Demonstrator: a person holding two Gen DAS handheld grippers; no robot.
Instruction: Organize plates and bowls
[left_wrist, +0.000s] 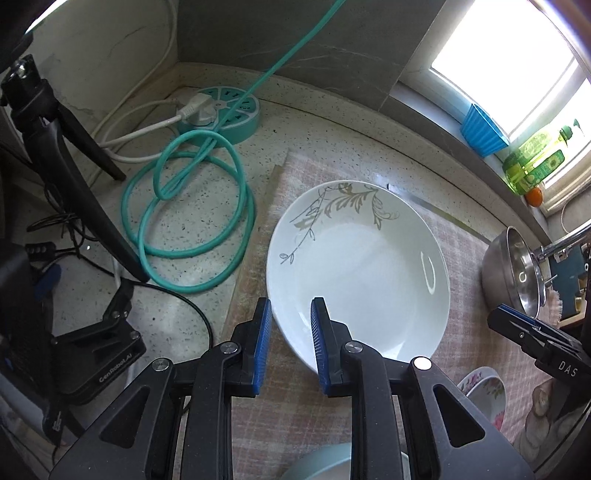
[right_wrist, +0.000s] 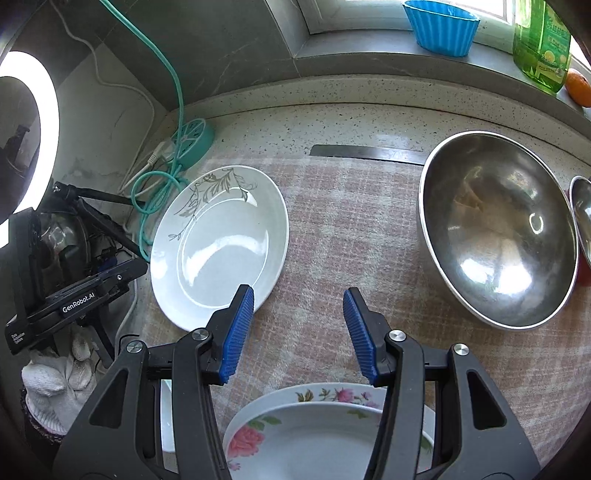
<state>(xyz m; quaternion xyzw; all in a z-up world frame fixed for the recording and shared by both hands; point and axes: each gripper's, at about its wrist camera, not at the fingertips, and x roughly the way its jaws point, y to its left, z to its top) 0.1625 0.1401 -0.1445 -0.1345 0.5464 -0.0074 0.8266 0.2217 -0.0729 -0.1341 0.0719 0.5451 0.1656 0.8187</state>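
White leaf-patterned plate (left_wrist: 356, 273) lies on the checked cloth (right_wrist: 351, 221) near the bench's left edge, its near rim clamped in the left gripper (left_wrist: 291, 347). Right gripper (right_wrist: 298, 334) hovers with jaws apart above the floral plate (right_wrist: 295, 435); stacking probably follows, needing a level lift.

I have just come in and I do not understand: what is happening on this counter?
A person with a gripper in each hand is sorting dishes on a checked cloth. The left gripper has its jaws around the near rim of the white leaf-pattern plate. The right gripper is open over bare cloth, holding nothing. A steel bowl and a floral plate wait nearby.
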